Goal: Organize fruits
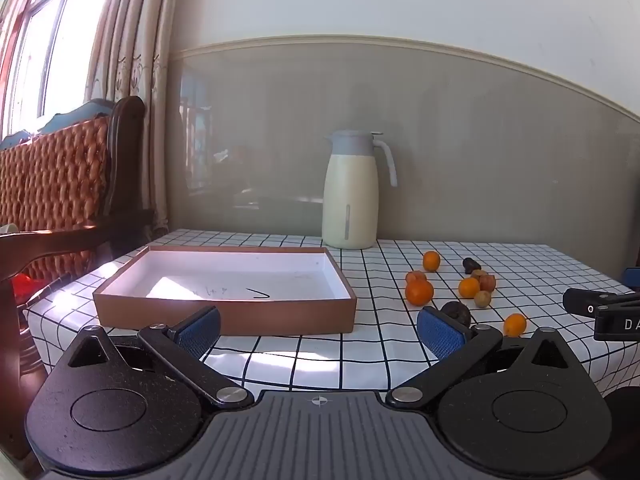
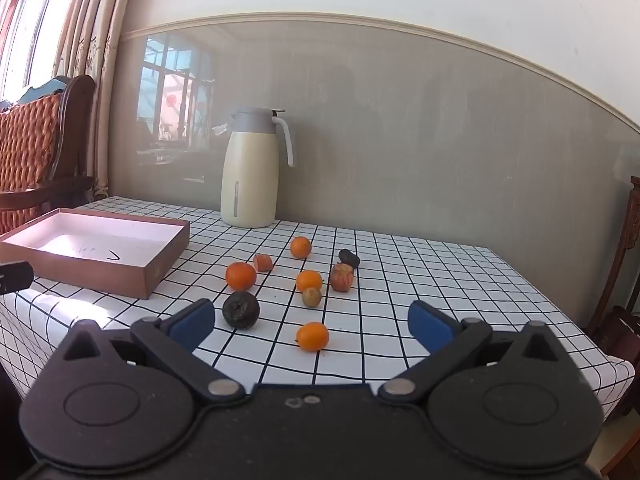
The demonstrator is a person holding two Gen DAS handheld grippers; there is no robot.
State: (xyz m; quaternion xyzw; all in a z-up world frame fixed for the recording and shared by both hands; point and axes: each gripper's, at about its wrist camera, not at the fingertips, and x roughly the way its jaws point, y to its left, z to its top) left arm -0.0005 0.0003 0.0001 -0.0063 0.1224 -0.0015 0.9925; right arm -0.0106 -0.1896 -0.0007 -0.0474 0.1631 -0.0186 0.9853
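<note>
In the left wrist view, the left gripper point(image 1: 319, 330) is being held spread wide and empty just before the box point(image 1: 224, 314), with the fruits point(image 1: 460, 292) lying scattered to its right. In the right wrist view, the right gripper point(image 2: 312, 322) is likewise being held spread and empty, an orange point(image 2: 312, 336) lying on the checked tablecloth point(image 2: 440, 272) between its fingers, untouched.

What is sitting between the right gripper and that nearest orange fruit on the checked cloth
Nothing visible. The right gripper is open with bare cloth ahead of the nearest orange fruit; the dark round fruit sits off to its left.
</note>
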